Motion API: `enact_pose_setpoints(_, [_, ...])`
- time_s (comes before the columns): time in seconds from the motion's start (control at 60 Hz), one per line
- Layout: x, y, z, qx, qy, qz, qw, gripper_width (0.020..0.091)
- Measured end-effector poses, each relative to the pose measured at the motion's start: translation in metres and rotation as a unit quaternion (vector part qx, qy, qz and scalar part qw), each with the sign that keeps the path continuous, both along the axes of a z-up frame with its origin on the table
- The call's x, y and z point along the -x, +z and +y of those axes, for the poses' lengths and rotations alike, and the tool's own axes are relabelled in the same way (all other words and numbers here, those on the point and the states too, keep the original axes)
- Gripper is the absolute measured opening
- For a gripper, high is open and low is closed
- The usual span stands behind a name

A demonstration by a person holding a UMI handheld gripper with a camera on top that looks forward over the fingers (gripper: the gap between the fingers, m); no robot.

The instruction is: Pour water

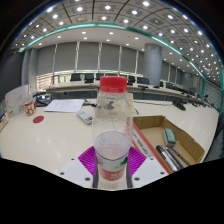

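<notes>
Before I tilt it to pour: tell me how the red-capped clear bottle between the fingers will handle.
The clear bottle is tall and narrow, so it probably tips easily if nudged high. Its smooth transparent wall looks like thin plastic, likely slippery and apt to give under squeeze. How much water it holds is hard to tell. The gripper fingers flank its base.

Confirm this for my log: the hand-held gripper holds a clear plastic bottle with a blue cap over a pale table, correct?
Not quite: the cap is red, not blue, as the gripper view shows. The rest holds: the hand-held gripper has its pads on a clear plastic bottle, above the pale table.
</notes>
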State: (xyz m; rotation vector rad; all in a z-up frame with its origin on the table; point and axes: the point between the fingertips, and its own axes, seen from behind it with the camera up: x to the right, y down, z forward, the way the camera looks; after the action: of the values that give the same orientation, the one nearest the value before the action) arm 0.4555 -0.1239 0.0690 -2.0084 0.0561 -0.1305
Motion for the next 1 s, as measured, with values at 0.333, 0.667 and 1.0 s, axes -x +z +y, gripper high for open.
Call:
enact_pose_setpoints(0.333, [0.048,0.076,0.059,-0.014,0.007,-0.077,0.997,0.0383])
enact_pose_setpoints(0.667, [0.210,0.178,0.194,-0.031,0.028,-0.305,0.952,0.0380])
enact_pose_setpoints(1.0, [0.375,0.158,0.323,0.003,0.117,-0.614,0.781,0.0379])
